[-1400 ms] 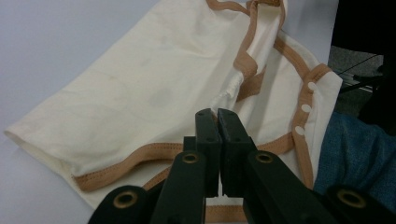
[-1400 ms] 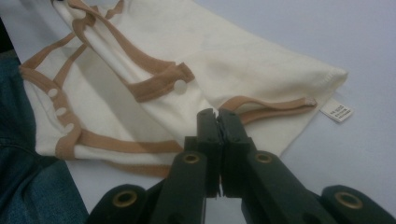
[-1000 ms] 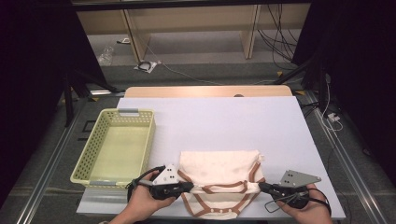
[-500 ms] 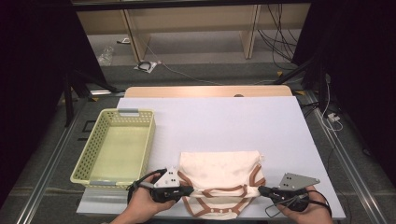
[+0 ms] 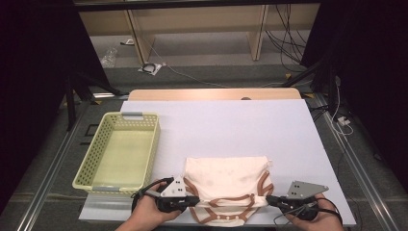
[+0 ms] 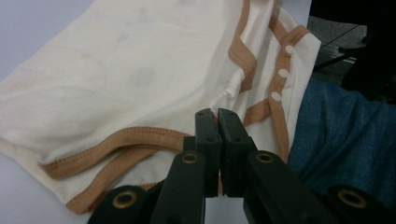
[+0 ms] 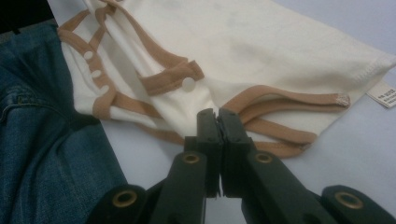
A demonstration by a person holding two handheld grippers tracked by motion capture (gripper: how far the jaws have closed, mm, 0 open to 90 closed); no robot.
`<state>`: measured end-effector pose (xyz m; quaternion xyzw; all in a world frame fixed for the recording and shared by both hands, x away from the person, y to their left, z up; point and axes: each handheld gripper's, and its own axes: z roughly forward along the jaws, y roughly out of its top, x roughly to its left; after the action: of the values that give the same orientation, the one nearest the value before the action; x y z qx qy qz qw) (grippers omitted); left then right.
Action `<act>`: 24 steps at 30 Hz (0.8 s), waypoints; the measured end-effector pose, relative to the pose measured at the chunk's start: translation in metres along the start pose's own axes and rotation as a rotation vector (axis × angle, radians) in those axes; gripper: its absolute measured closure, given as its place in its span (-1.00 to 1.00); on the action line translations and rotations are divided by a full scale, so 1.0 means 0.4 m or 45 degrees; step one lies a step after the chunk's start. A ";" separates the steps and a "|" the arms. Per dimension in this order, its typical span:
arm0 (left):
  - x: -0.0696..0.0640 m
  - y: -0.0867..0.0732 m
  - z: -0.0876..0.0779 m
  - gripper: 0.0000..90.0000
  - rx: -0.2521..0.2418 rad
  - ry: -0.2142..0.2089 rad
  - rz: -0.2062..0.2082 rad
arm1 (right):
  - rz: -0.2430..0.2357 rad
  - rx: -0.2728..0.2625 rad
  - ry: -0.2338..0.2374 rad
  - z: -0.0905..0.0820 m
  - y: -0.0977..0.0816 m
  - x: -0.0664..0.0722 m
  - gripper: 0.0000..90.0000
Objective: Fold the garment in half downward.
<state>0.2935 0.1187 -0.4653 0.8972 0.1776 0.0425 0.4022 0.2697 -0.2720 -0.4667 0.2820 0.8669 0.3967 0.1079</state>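
A cream baby bodysuit (image 5: 226,175) with brown trim lies flat at the front edge of the white table (image 5: 231,125). My left gripper (image 5: 197,201) is shut on its left side, where the trimmed leg opening runs. My right gripper (image 5: 268,198) is shut on its right side. In the left gripper view the jaws (image 6: 215,114) pinch a fold of the bodysuit (image 6: 130,70) near the snap buttons (image 6: 279,73). In the right gripper view the jaws (image 7: 215,114) pinch the bodysuit (image 7: 261,42) just above its brown straps.
A pale yellow-green plastic basket (image 5: 155,144) stands on the table's left part, with nothing in it. The person's blue jeans (image 6: 341,135) (image 7: 42,140) sit right below the front table edge. Bare tabletop stretches behind the bodysuit.
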 end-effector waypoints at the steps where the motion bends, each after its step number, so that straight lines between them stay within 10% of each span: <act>1: 0.000 -0.001 0.001 0.94 0.004 -0.001 0.004 | -0.004 0.005 0.003 0.000 0.000 0.000 0.98; 17: 0.002 -0.015 0.018 0.58 0.090 -0.055 -0.012 | -0.036 0.067 0.110 0.011 -0.016 0.005 0.95; 24: 0.017 -0.005 -0.006 0.15 -0.029 -0.139 -0.075 | -0.030 0.055 0.116 0.005 -0.017 0.004 0.94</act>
<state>0.2987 0.1240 -0.4654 0.8878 0.1813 -0.0162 0.4226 0.2665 -0.2734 -0.4732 0.2555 0.8826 0.3890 0.0668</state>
